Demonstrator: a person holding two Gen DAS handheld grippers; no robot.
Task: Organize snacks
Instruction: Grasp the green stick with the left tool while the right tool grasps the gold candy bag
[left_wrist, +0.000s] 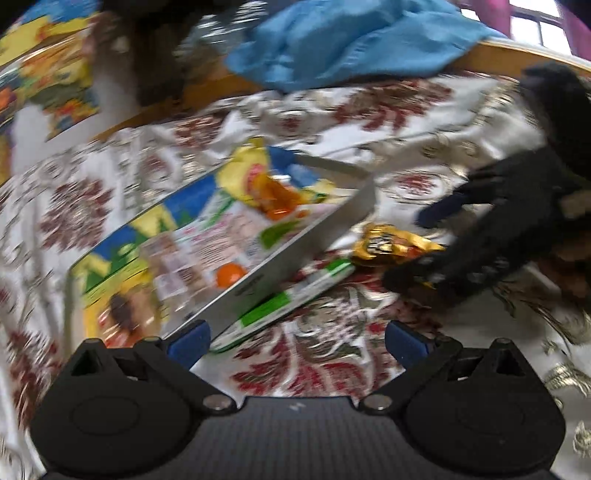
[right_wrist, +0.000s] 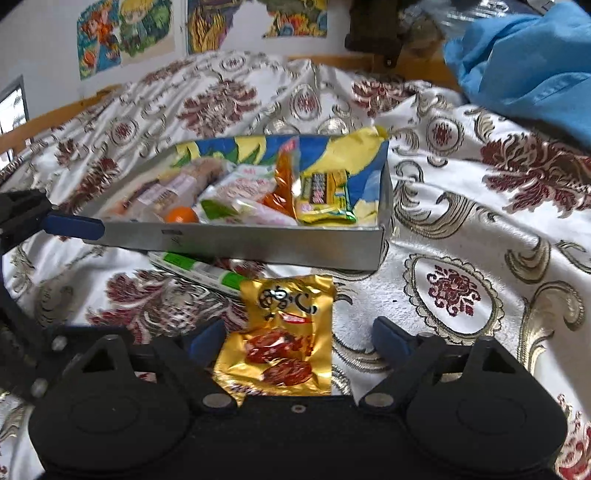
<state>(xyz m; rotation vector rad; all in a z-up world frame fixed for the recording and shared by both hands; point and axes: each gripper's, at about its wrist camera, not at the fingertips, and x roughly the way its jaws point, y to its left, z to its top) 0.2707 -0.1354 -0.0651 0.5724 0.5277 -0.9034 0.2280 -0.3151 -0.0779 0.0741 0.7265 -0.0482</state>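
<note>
- Snacks: one gold packet (right_wrist: 284, 332) lies on the bedspread (right_wrist: 461, 221) between the spread blue pads of the right gripper (right_wrist: 295, 339), which do not press on it.
- Just past it lies one white-and-green packet (right_wrist: 199, 271), partly under the near wall of one grey box (right_wrist: 258, 251) that holds the rest of the snacks, too jumbled to count; an orange ball (right_wrist: 181, 215) and a yellow-green packet (right_wrist: 325, 199) stand out.
- The left gripper (left_wrist: 295, 341) is open over bare bedspread, one pad at the box's near corner; nothing sits between its fingers.
- The surface is a white bedspread with dark red and gold medallions, framed by a wooden bed rail (right_wrist: 424, 70).
- One blue cloth (right_wrist: 524, 62) lies at the far edge.
- Only the right wrist view shows the cartoon posters (right_wrist: 125, 37) clearly; the left view is blurred but shows the right gripper from the side, reaching over the gold packet.
</note>
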